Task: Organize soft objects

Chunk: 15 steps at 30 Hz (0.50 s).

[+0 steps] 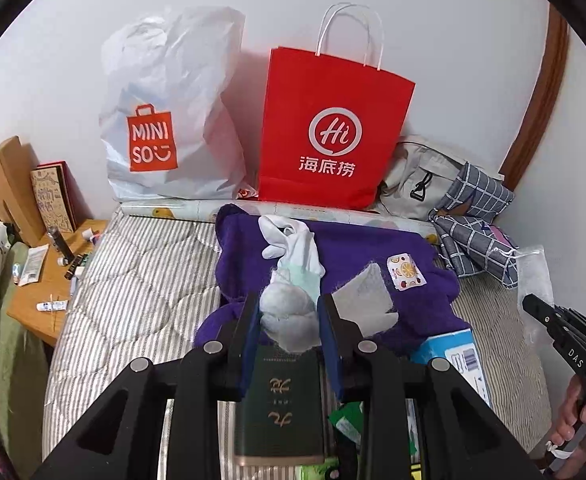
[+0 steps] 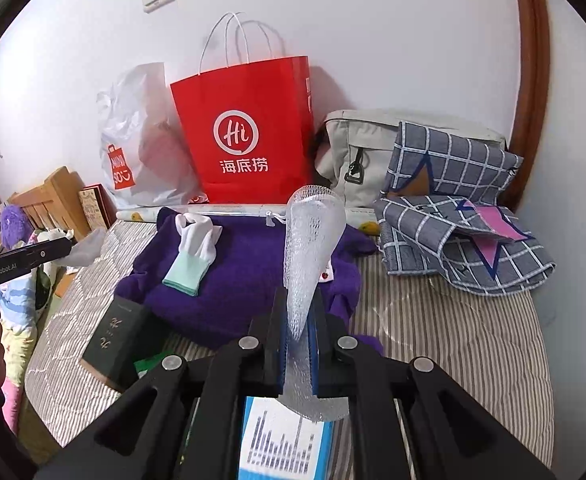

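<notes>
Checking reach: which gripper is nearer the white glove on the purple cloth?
Left. The left gripper, holding a grey fuzzy piece, sits just short of the white glove; the right gripper is off beside it.

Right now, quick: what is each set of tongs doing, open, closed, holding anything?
Left tongs: closed on a grey fuzzy bundle.
Right tongs: closed on a white foam net sleeve.

"MINISO" on white plastic bag

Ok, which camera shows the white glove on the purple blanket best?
Right wrist view: the white glove lies unobstructed on the purple blanket. In the left wrist view the grey sock in the left gripper covers its cuff.
</notes>
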Motion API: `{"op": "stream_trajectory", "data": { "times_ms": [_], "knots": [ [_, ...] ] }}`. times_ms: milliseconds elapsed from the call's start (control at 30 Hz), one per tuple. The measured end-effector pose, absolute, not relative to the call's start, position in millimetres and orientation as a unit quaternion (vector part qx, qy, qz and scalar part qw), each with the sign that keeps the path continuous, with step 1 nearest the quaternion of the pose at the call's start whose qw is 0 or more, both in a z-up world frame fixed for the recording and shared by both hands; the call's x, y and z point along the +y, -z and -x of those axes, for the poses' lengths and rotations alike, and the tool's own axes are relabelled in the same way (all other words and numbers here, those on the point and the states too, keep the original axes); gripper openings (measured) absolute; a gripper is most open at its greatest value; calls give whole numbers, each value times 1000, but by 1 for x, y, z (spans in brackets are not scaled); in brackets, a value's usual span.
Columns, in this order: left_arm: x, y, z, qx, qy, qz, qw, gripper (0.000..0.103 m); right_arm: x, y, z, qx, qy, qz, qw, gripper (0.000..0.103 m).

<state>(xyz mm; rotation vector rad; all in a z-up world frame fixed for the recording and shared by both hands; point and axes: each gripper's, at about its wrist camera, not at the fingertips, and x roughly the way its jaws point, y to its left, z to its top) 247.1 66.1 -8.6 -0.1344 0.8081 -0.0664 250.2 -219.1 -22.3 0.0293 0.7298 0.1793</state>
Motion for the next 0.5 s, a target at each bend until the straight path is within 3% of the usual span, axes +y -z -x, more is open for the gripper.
{"op": "stream_trajectory", "data": {
  "times_ms": [500],
  "knots": [
    [60, 48, -310, 428, 36, 70, 900, 28, -211, 41, -306, 367, -90, -1, 926, 9]
  ]
}}
